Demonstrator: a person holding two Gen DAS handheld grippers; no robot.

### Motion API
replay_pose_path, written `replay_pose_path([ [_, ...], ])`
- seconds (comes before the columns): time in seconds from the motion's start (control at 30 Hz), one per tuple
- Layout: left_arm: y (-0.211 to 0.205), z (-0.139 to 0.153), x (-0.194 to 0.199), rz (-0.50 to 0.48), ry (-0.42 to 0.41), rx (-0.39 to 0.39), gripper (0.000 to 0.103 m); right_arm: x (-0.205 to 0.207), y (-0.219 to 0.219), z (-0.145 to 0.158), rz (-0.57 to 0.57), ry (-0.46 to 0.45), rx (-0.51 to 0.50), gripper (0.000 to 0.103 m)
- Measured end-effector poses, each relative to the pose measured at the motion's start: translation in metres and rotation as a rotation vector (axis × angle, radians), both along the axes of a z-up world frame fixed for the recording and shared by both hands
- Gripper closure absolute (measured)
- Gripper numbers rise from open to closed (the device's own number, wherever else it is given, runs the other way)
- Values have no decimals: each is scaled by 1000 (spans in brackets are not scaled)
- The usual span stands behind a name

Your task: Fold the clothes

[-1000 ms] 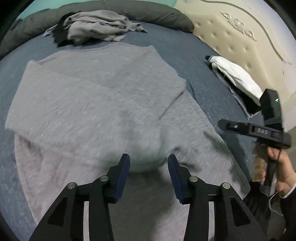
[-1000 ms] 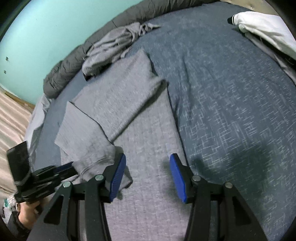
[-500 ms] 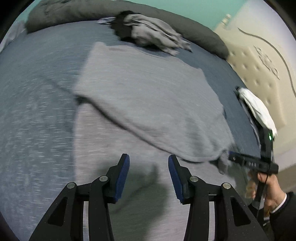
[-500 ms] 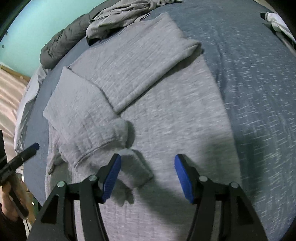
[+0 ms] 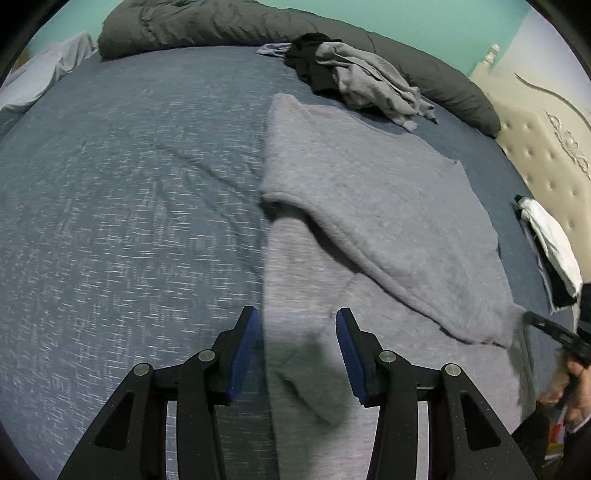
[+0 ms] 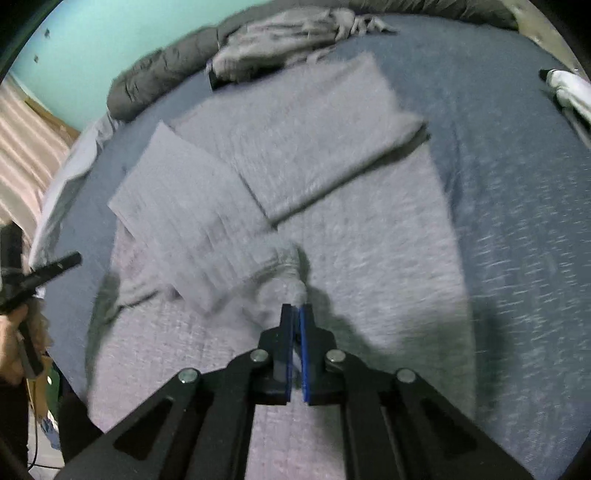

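Note:
A grey sweater (image 5: 369, 192) lies flat on the blue bed sheet (image 5: 110, 184), both sleeves folded across its body. My left gripper (image 5: 297, 325) hovers open over the sweater's left hem edge, with nothing between its fingers. My right gripper (image 6: 295, 312) is shut on the cuff of the near sleeve (image 6: 291, 273), which bunches up at the pads. In the left wrist view the right gripper (image 5: 535, 319) shows at the far right, with cloth pulled up to it. The left gripper (image 6: 70, 260) and the hand holding it appear at the left edge of the right wrist view.
A heap of grey and black clothes (image 5: 354, 77) lies at the far side, against a rolled dark duvet (image 5: 221, 26). A white garment (image 5: 550, 236) rests by the padded headboard (image 5: 546, 147). Bare sheet (image 6: 517, 184) stretches right of the sweater.
My right gripper has closed on the sleeve cuff. My left gripper has swung left, from over the sweater's middle to its left edge, staying open.

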State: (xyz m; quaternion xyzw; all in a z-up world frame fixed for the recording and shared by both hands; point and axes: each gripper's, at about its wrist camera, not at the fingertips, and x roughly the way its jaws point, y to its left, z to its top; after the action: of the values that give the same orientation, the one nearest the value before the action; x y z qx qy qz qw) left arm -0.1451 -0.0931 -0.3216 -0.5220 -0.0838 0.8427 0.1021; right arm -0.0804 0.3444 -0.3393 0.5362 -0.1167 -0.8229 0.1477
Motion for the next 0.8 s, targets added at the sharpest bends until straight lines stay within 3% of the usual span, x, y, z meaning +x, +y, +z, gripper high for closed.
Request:
replay_pose_path([
  [0.1,-11,-1,-3,18,2,-20,56,5,20,22,-32,50,-11,100],
  [0.27,-12,-12,-23,33,-3,-59,56,15,51,33,-83,76,16,101],
  [0.53,-8,-30,-60,41,-8,-105,56,13,66,14,-145,65,16,101],
  [0.8,8,-54,-101,-42,-8,-167,56,8,77,10,-190,69,45,101],
])
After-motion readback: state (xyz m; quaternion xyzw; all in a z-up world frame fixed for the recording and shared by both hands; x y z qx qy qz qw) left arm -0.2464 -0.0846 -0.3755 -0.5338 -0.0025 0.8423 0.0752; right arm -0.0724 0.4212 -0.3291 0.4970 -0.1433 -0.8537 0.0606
